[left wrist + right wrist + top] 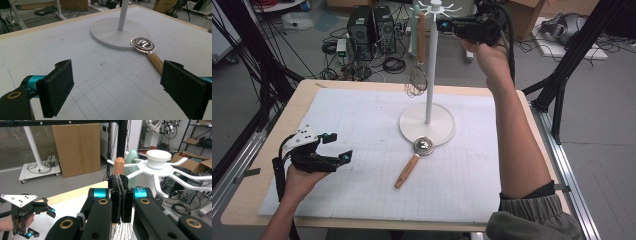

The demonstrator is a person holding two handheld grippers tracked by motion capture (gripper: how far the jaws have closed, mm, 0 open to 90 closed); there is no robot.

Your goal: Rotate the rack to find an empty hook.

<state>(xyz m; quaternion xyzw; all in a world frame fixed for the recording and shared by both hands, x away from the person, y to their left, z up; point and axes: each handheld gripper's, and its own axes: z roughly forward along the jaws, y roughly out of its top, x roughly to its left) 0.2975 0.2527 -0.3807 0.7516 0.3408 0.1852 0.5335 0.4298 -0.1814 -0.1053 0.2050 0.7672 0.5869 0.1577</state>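
Right gripper (121, 202) fingers pressed together by the whisk (119, 166); left gripper (117, 87) fingers apart; no legible writing.

My left tongs (332, 150) are black with turquoise joints and carry a pale grey three-cornered plate; my right tongs (447, 25) are black too, with turquoise collars and brass-coloured rivets showing in the right gripper view. The bench (267, 145) has a light wood edge under a white mat (362, 130) ruled with a faint grey grid. The stand (428, 100) is plain white throughout. The whisk on the mat (414, 160) has a shiny silver spiral head and a honey-brown wooden handle. The hanging whisk (418, 65) has a reddish-brown wooden handle and silver wires, beside a pale mint-green utensil (131, 161).
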